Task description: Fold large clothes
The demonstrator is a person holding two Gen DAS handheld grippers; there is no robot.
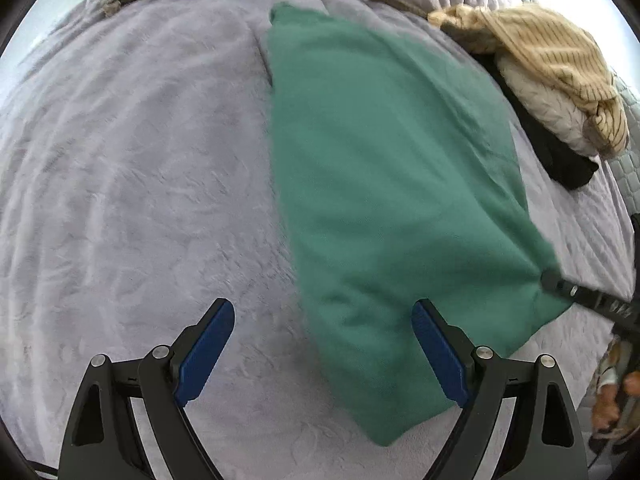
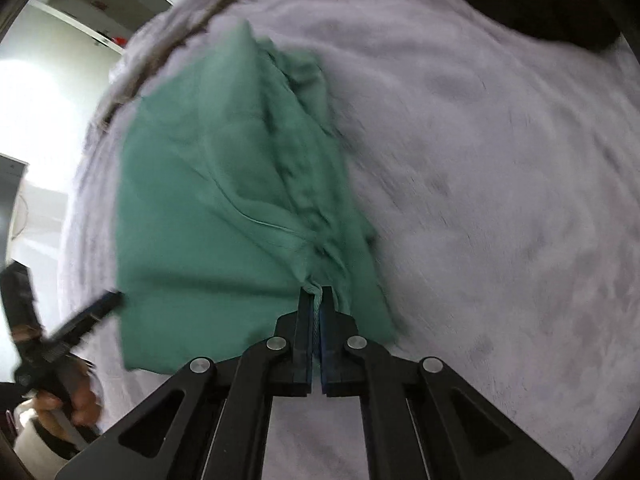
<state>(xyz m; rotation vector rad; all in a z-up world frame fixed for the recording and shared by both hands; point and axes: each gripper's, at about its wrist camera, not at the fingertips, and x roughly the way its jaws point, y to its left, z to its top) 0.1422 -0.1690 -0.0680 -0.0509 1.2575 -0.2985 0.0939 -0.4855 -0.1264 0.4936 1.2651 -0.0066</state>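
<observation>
A large green garment [image 1: 384, 184] lies folded lengthwise on a lavender bedspread [image 1: 132, 168]. My left gripper [image 1: 324, 320] is open and empty, hovering over the garment's near left edge. My right gripper [image 2: 317, 294] is shut on a bunched fold of the green garment [image 2: 224, 208] at its near right edge. In the left wrist view the right gripper [image 1: 554, 280] shows at the garment's right edge. In the right wrist view the left gripper [image 2: 106, 304] shows at the garment's left side.
A pile of clothes sits at the far right of the bed: a yellow striped piece [image 1: 552, 48], a cream knit [image 1: 548, 108] and a black garment [image 1: 560, 156]. The bedspread [image 2: 500, 184] spreads wide around the garment. A shelf [image 2: 80, 12] stands behind the bed.
</observation>
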